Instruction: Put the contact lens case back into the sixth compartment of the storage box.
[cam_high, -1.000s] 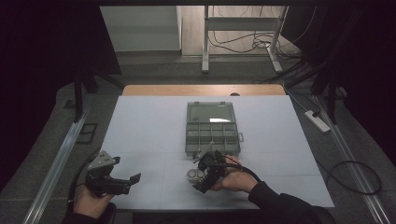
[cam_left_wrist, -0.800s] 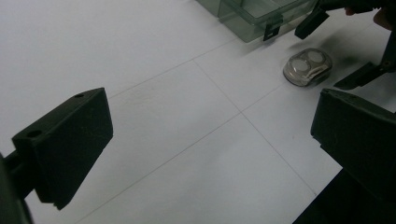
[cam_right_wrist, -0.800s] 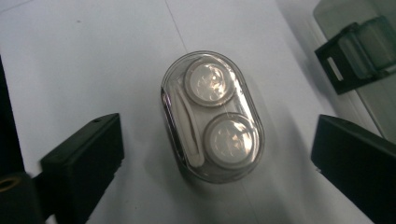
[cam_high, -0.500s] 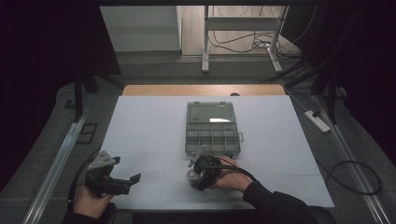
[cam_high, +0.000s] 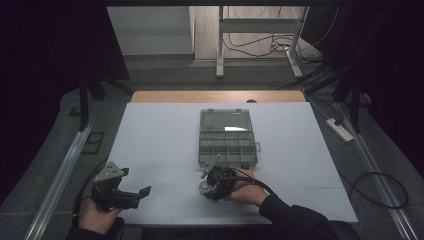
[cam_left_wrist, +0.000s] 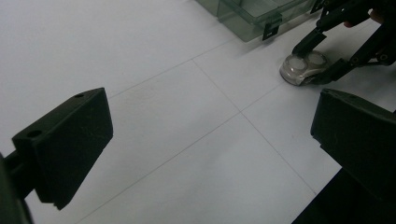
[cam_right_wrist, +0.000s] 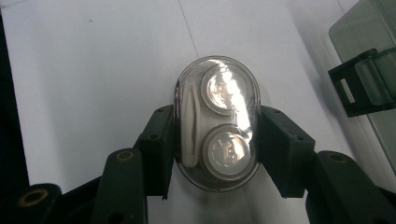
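The table (cam_high: 150, 135) was viewed from above and behind the person, facing forward and down, from well back. From the left gripper (cam_left_wrist: 210, 154), the table sheet was seen low and obliquely, toward the organizer box (cam_left_wrist: 252, 14) and the oval clear case (cam_left_wrist: 303, 67). From the right gripper (cam_right_wrist: 217, 140), that case (cam_right_wrist: 217, 123) was looked down on at close range. Case and box corner (cam_right_wrist: 369, 79) were shared by all three views.
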